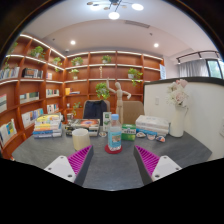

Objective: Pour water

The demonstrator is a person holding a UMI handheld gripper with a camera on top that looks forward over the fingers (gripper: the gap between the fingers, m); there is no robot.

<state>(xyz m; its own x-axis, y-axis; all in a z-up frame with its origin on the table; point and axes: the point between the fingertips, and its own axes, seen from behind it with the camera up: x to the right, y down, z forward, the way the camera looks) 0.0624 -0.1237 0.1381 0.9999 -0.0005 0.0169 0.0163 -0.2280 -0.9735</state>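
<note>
Standing upright on the grey counter [110, 165], the bottle [115, 136] with its teal label waits just ahead of the fingers [147, 160], roughly on the line between them but beyond their tips. The gripper [108, 162] is wide apart and holds nothing; each pink pad shows clear of any object. By my reading the task has not begun: the bottle is ungrasped and nothing is tilted. Left to do, it seems, are the approach, the clamp on the bottle, the lift and the pour. A pale cup [80, 138] stands just beside the bottle on its left and looks like the likely receiver, though I cannot see whether it holds any water. Whether the bottle is capped is too small to tell. Behind these lie stacks of books [48, 124] to the left and a flat pile of white and coloured items [150, 125] to the right, near the bottle. A blue chair [96, 108] stands further back, a white vase [178, 118] off to the right, and wooden shelves [90, 70] with plants and books line the wall. The straight path to the bottle looks open; the cup close at its side could be knocked as the fingers close in.
</note>
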